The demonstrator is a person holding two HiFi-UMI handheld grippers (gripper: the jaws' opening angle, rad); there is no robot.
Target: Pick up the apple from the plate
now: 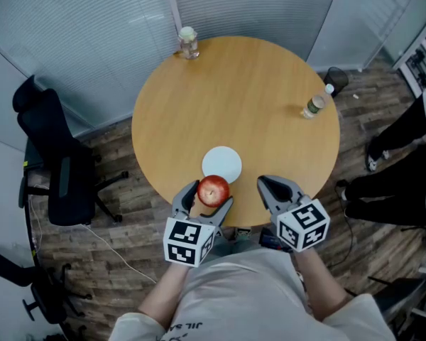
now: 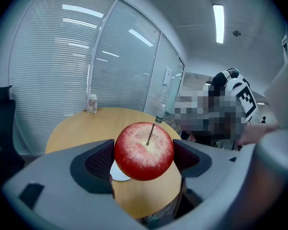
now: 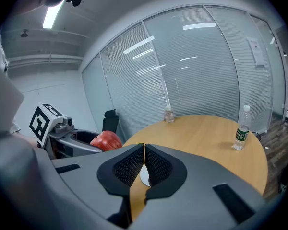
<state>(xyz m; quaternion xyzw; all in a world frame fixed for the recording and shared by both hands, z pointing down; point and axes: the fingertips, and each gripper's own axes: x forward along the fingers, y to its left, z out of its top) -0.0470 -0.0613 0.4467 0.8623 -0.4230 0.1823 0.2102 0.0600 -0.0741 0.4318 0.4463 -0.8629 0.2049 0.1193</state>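
Note:
A red apple (image 1: 214, 190) (image 2: 144, 150) with a thin stem hangs above the near edge of the round wooden table (image 1: 270, 105), and my left gripper (image 1: 205, 200) (image 2: 144, 159) is shut on it, one jaw at each side. The white plate (image 1: 221, 164) lies bare on the table just beyond the apple; a sliver of the plate (image 2: 119, 173) shows under the fruit. My right gripper (image 1: 268, 188) (image 3: 144, 166) floats to the right of the apple, shut with nothing between its jaws. From there the apple (image 3: 105, 141) shows at the left.
A small jar (image 1: 189, 42) stands at the table's far edge and a water bottle (image 1: 314, 105) at its right side. A black office chair (image 1: 57, 162) stands left of the table. A person's legs (image 1: 390, 162) are at the right.

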